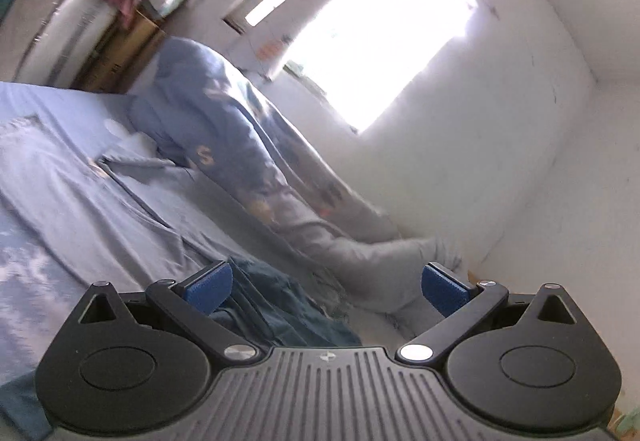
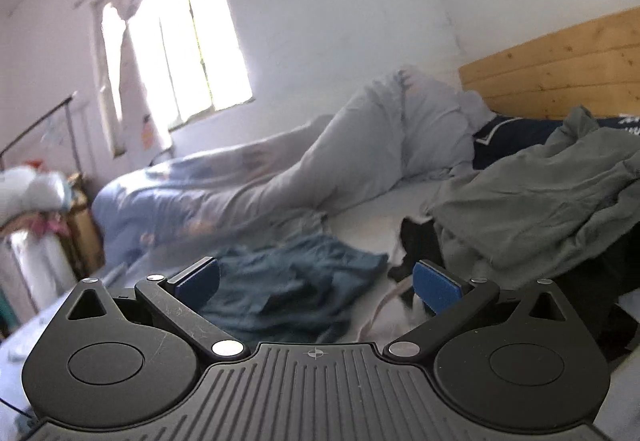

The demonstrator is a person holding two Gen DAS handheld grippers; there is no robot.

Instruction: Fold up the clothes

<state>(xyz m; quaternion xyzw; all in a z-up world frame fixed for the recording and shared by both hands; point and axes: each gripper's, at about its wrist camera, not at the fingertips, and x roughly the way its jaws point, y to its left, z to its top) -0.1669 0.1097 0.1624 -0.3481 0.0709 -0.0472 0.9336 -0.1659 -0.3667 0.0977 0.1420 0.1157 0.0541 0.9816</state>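
A crumpled teal garment (image 2: 296,281) lies on the pale bed sheet (image 2: 360,217), just ahead of my right gripper (image 2: 318,283), which is open and empty above it. The same teal garment (image 1: 288,309) shows in the left wrist view, below and between the fingers of my left gripper (image 1: 326,287), also open and empty. A grey-green garment (image 2: 532,197) lies heaped to the right. A black garment (image 2: 420,237) lies beside it, partly hidden under the grey-green one.
A rolled light-blue duvet (image 2: 320,161) runs along the wall side of the bed and also shows in the left wrist view (image 1: 240,145). A wooden headboard (image 2: 560,65) stands at the far right. A bright window (image 2: 188,33) is in the wall. Bags and boxes (image 2: 36,201) are piled at left.
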